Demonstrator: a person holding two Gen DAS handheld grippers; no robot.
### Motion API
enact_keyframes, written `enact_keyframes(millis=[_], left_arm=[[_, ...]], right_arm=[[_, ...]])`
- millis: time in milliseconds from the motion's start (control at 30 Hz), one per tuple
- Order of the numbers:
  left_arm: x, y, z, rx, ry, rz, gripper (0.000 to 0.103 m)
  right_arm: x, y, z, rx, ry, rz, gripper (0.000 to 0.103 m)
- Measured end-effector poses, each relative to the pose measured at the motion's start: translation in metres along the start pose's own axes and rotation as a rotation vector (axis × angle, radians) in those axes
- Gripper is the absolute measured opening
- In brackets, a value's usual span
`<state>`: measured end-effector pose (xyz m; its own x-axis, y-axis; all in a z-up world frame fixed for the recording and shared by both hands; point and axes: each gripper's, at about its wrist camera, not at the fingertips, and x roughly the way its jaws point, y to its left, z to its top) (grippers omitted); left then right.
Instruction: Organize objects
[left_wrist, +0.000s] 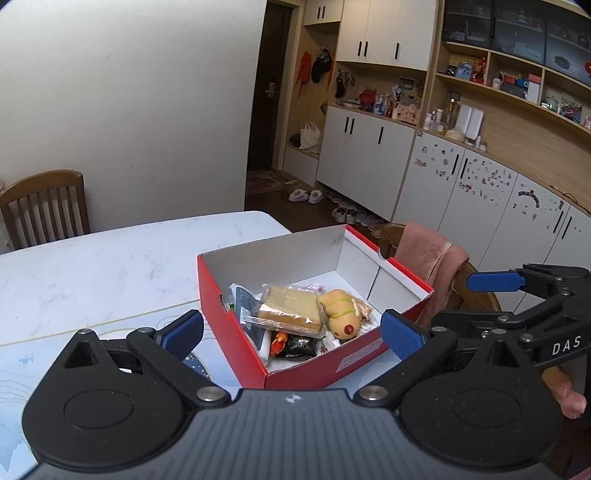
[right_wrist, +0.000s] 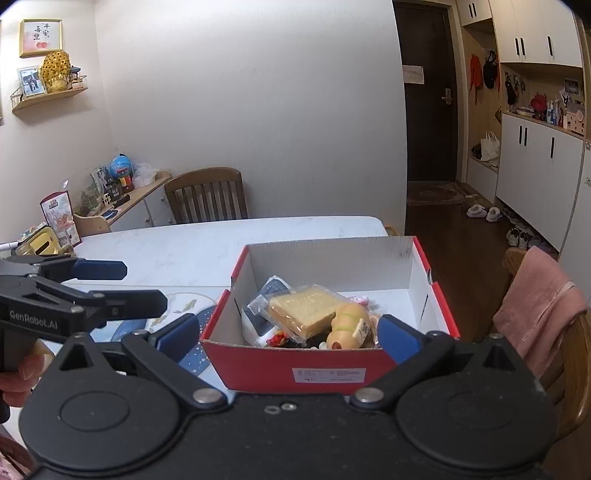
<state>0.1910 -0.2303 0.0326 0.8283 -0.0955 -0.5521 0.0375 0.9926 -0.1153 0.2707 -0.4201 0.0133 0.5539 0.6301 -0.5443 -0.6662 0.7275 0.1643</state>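
Note:
A red cardboard box (left_wrist: 236, 317) with a white inside stands on the white marble table (left_wrist: 110, 266); it also shows in the right wrist view (right_wrist: 295, 363). In it lie a wrapped slice of cake (left_wrist: 290, 308) (right_wrist: 306, 314), a yellow plush toy (left_wrist: 341, 310) (right_wrist: 347, 325), a dark snack packet (left_wrist: 301, 345) and other wrapped items. My left gripper (left_wrist: 291, 330) is open and empty, just before the box's near corner. My right gripper (right_wrist: 288, 334) is open and empty at the box's near wall. Each gripper shows in the other's view, the right one (left_wrist: 517, 291) and the left one (right_wrist: 85, 291).
A blue and white patterned mat (right_wrist: 192, 354) lies under the box's left side. A wooden chair with a pink cloth (right_wrist: 535, 306) stands right of the table, another chair (right_wrist: 207, 199) at the far side. Items (right_wrist: 48, 236) crowd the table's left end.

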Motion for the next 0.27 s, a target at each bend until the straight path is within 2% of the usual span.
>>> enact_keyframes(millis=[267], left_arm=[[0.0035, 0.0064, 0.0001, 0.000, 0.010, 0.023, 0.102]], right_arm=[[0.0039, -0.0027, 0.0005, 0.012, 0.010, -0.004, 0.103]])
